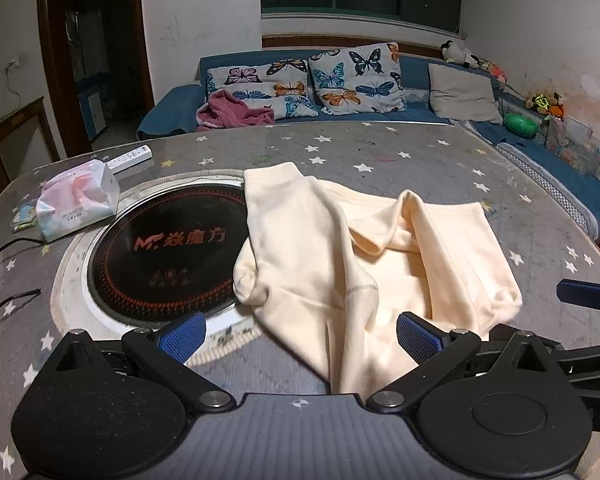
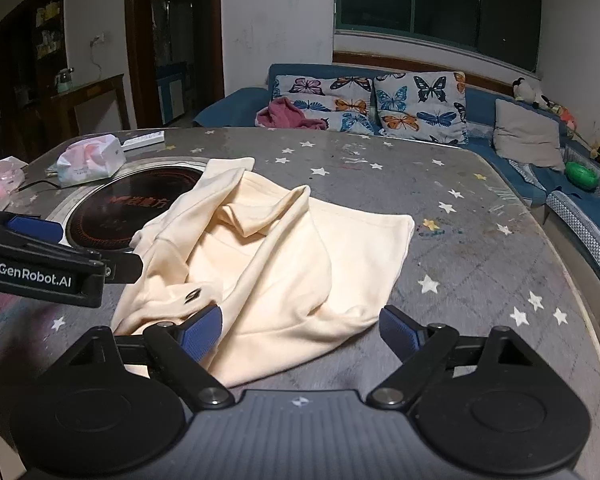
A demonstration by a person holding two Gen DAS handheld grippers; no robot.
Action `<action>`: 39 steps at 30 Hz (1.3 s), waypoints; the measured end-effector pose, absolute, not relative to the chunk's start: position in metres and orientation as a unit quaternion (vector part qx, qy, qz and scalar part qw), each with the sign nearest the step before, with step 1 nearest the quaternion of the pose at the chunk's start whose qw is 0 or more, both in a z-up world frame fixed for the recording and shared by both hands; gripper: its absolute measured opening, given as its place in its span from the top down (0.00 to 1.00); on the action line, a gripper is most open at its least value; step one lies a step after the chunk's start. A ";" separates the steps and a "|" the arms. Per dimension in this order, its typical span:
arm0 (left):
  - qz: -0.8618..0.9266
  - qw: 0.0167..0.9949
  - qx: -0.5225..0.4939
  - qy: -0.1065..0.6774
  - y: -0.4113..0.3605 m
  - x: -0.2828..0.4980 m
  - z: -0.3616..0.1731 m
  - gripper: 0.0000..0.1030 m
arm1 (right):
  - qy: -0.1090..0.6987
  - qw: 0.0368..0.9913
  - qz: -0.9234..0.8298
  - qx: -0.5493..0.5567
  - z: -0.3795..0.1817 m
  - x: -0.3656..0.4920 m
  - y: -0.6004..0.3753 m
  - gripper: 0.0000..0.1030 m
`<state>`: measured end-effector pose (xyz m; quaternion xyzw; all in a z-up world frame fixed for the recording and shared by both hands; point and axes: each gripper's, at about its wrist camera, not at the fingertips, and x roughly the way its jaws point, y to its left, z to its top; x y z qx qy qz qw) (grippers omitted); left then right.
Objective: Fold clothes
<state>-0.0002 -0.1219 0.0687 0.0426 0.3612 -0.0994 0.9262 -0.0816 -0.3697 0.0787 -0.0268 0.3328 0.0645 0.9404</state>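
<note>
Cream garment (image 1: 340, 256) lies rumpled and part doubled on the starred surface (image 2: 480, 264), lapping the inset cooktop (image 1: 168, 256), while left tool (image 1: 300, 332) and right tool (image 2: 300, 330) gape wide and empty at its near hem, so gripping an edge seems next.

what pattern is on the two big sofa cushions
Colourful butterflies on a pale ground: the sofa cushions show best in the right wrist view.

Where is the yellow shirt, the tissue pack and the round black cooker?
yellow shirt (image 2: 276, 264): right wrist view, middle of the crumpled cloth.
tissue pack (image 1: 78, 204): left wrist view, its front face.
round black cooker (image 1: 168, 256): left wrist view, bare glass under the lettering.
</note>
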 end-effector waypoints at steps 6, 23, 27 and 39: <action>-0.105 0.925 0.045 0.362 -0.131 0.024 0.067 0.08 | 0.335 0.939 0.070 -0.032 0.082 -0.055 -0.375 0.24; -0.151 0.899 0.061 0.407 -0.149 0.086 0.039 0.72 | 0.373 0.922 0.100 -0.019 0.074 0.059 -0.365 0.57; -0.156 0.900 0.060 0.402 -0.146 0.086 0.038 0.85 | 0.390 0.915 0.100 -0.017 0.059 0.075 -0.363 0.71; -0.121 0.920 0.021 0.372 -0.106 0.066 0.059 0.97 | 0.331 0.941 0.061 -0.038 0.080 0.042 -0.386 0.97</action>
